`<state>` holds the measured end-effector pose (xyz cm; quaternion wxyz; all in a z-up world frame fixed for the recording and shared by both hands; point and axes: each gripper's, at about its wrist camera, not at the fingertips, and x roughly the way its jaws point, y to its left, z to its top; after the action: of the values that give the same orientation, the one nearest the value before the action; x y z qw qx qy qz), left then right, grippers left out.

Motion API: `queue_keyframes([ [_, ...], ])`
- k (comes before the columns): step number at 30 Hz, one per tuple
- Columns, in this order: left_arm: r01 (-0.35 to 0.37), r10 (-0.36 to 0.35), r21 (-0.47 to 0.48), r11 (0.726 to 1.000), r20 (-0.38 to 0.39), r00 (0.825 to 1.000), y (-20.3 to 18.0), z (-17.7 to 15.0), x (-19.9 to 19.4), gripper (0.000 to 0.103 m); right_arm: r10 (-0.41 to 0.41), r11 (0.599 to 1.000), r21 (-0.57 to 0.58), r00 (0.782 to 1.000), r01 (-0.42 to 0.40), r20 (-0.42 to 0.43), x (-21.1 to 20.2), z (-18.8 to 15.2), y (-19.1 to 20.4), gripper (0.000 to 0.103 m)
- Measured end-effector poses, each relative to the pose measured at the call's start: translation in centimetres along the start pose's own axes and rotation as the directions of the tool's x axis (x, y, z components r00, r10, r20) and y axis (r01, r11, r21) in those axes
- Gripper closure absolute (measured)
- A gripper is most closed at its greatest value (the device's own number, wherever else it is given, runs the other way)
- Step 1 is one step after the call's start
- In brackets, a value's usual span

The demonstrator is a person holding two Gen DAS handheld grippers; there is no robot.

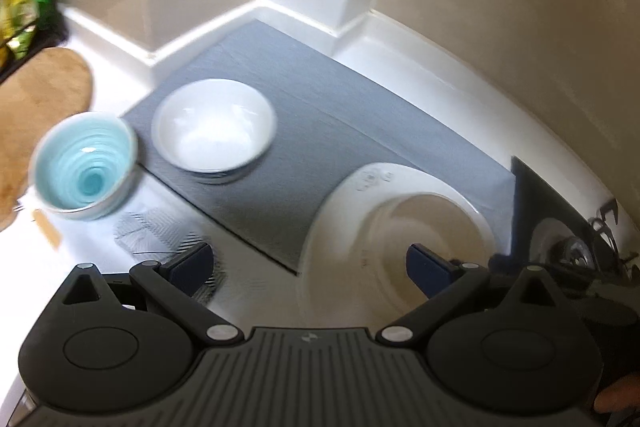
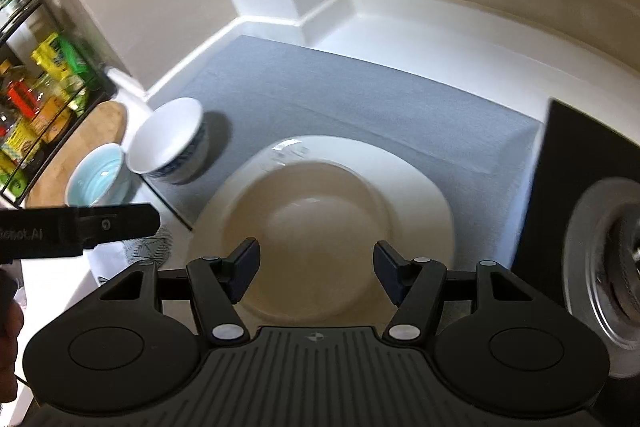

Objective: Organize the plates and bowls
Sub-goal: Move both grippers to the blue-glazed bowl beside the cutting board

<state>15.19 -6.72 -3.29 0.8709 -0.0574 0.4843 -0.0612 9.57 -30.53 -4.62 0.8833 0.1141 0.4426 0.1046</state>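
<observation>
Item: cream plate [image 2: 304, 227], sitting stacked on a larger white square plate [image 2: 420, 187], half on the grey mat [image 2: 360, 99], near right. Glazed ceramic, judged stiff, fairly heavy, slippery and chippable; best pinched at the near rim. Lying flat, facing up; round, so no long axis.

Item: white bowl [image 1: 214, 125], standing upright far left on the mat; blue bowl [image 1: 84, 167] just beside it, off the mat.

Right gripper [image 2: 316, 269]: hovering over the cream plate, jaws standing apart, gripping nothing. Left gripper [image 1: 308, 265]: jaws gaping wide, empty.
</observation>
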Motion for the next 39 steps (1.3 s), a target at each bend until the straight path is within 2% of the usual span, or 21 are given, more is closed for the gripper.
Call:
queue_keyframes([
  [8, -0.093, 0.106, -0.170, 0.981, 0.069, 0.992, 6.1, -1.3, -3.7, 0.001, 0.107, 0.982, -0.164, 0.993, -0.098, 0.045, 1.1, 2.7, 6.0, 0.038],
  [14, -0.084, 0.112, -0.236, 0.968, 0.107, 0.988, 10.2, -0.7, -5.6, 0.001, 0.144, 0.972, -0.188, 0.989, -0.144, -0.010, 1.9, 2.5, 8.5, 0.037],
  [18, -0.070, 0.103, -0.245, 0.967, 0.124, 0.987, 13.6, 0.4, -6.5, 0.001, 0.158, 0.973, -0.173, 0.987, -0.154, 0.009, 1.4, 2.0, 9.5, 0.036],
  [21, -0.072, 0.102, -0.233, 0.970, 0.118, 0.988, 16.2, 1.5, -6.5, 0.001, 0.171, 0.975, -0.147, 0.985, -0.166, 0.023, 1.2, 1.7, 10.7, 0.033],
  [25, -0.095, 0.114, -0.167, 0.981, 0.111, 0.987, 18.9, 3.2, -5.8, 0.001, 0.165, 0.980, -0.115, 0.986, -0.159, 0.039, 1.6, 1.6, 12.3, 0.033],
  [30, -0.079, 0.086, -0.082, 0.994, 0.083, 0.993, 20.6, 5.7, -3.6, 0.001, 0.110, 0.994, -0.018, 0.992, -0.109, 0.056, 3.5, 2.7, 13.4, 0.033],
  [35, -0.090, 0.091, -0.023, 0.996, 0.065, 0.994, 22.8, 7.7, -1.5, 0.001, 0.080, 0.996, 0.028, 0.996, -0.081, 0.032, 5.9, 3.5, 14.6, 0.033],
  [39, -0.097, 0.097, -0.007, 0.995, 0.012, 0.995, 25.0, 9.2, 0.9, 0.001, 0.096, 0.992, 0.081, 0.995, -0.095, -0.014, 8.1, 4.1, 15.6, 0.033],
])
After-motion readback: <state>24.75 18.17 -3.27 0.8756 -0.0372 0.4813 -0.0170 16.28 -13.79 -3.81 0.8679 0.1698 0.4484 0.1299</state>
